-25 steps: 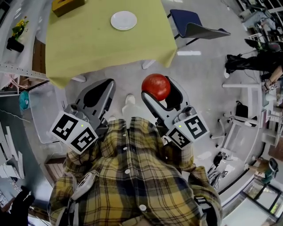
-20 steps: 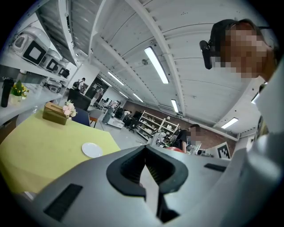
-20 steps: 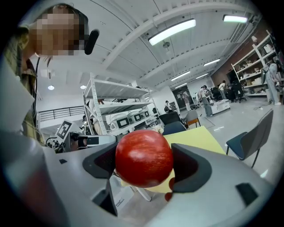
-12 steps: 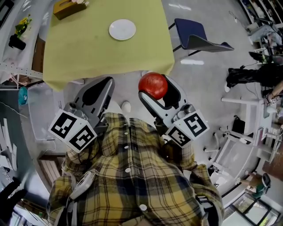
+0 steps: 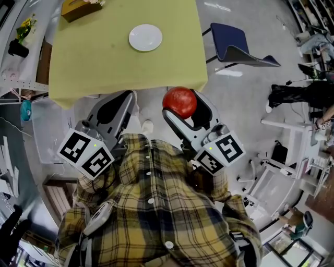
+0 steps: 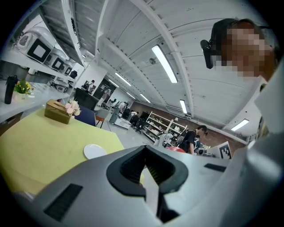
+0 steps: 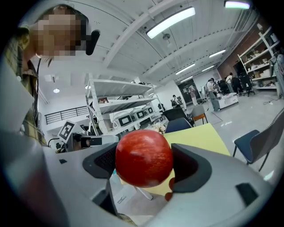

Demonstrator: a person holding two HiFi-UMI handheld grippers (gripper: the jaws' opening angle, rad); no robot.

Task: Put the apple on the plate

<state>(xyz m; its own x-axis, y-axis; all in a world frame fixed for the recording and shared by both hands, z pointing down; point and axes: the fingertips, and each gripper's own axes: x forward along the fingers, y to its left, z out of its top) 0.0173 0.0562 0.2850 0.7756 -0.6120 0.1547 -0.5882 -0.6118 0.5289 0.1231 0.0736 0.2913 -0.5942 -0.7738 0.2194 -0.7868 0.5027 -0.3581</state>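
A red apple [image 5: 179, 102] [image 7: 144, 157] sits between the jaws of my right gripper [image 5: 181, 102], which is shut on it, over the floor just short of the table's near edge. The white plate [image 5: 145, 37] [image 6: 94, 151] lies bare on the yellow-clothed table [image 5: 94, 62], well beyond both grippers. My left gripper [image 5: 129, 96] [image 6: 148, 153] is held beside the right one, its jaws shut together with nothing in them. A plaid shirt fills the bottom of the head view.
A tissue box with flowers [image 5: 78, 6] [image 6: 58, 111] stands at the table's far left. A blue chair [image 5: 235, 44] is to the right of the table. A clear bin [image 5: 44, 130] and a shelf with a black vase [image 5: 18, 44] are on the left.
The table and plate have come a little nearer in the head view. Both grippers now reach up to the table's near edge. The apple stays held in the right gripper.
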